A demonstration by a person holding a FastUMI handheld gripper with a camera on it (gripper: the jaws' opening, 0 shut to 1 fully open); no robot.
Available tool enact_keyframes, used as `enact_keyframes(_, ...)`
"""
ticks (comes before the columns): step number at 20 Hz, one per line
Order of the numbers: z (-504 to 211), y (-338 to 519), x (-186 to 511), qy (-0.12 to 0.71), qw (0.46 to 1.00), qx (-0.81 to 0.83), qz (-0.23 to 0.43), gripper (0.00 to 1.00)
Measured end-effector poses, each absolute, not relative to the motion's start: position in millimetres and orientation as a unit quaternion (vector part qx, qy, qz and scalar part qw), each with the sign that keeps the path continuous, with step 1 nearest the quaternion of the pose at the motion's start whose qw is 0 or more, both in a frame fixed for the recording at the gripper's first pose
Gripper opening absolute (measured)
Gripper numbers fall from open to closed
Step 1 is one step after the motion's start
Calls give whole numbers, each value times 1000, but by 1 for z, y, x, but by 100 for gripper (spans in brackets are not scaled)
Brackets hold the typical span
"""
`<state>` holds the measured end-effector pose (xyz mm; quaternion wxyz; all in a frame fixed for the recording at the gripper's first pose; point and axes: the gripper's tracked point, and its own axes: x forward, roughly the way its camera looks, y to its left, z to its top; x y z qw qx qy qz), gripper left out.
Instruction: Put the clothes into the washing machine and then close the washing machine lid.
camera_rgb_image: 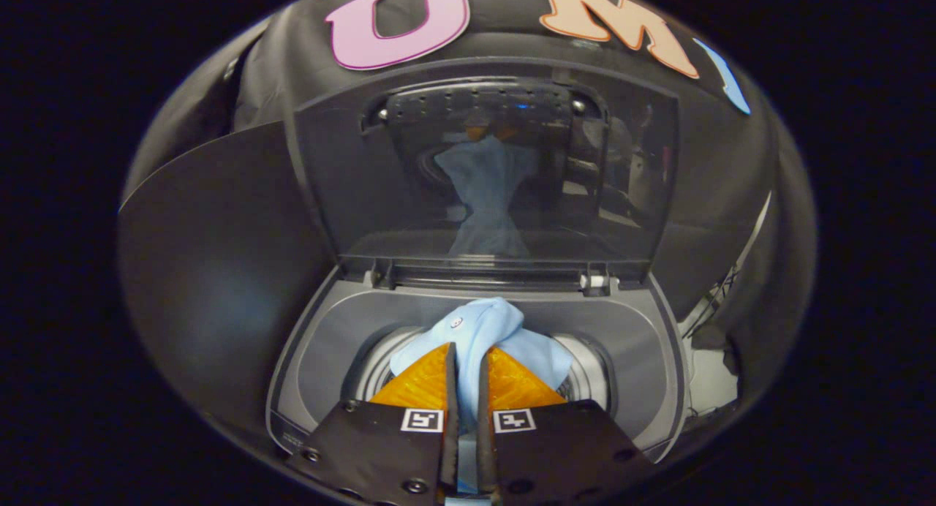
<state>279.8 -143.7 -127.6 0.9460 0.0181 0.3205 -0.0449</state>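
The shirt (488, 338), a pale blue thing with a small button showing near its top, is pinched between the two fingers of the tongs (466, 360), which stand almost closed with only the thickness of the cloth between them. It bunches up just ahead of the fingertips and spills out to either side, hanging over the round mouth of the drum (589, 371) right below and beyond the fingers. It looks soft and light, likely to sag and fold wherever it is not held, so I'd judge a gathered wad of cloth, as now, the safest place to hold it; a single edge might slip out. Once let go it should simply drop and slump into the drum, though a trailing sleeve could catch on the rim. Around the drum lies the grey top of the washer (329, 330). Beyond it the lid (351, 184) stands raised and upright at its hinge, its dark glass mirroring the shirt. To close it, I reckon its upper edge wants taking hold of and pulling forward and down.
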Motion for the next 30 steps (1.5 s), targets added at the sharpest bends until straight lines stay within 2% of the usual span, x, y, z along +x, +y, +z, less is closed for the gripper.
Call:
enact_keyframes(2,-129,-145,279,307,950,34,-47,20)
enact_keyframes(5,-115,-144,274,295,953,52,-49,50)
enact_keyframes(10,-40,-138,245,262,964,41,-18,100)
enact_keyframes(16,25,-131,189,240,970,32,14,98)
enact_keyframes(30,62,-170,117,196,979,48,-36,98)
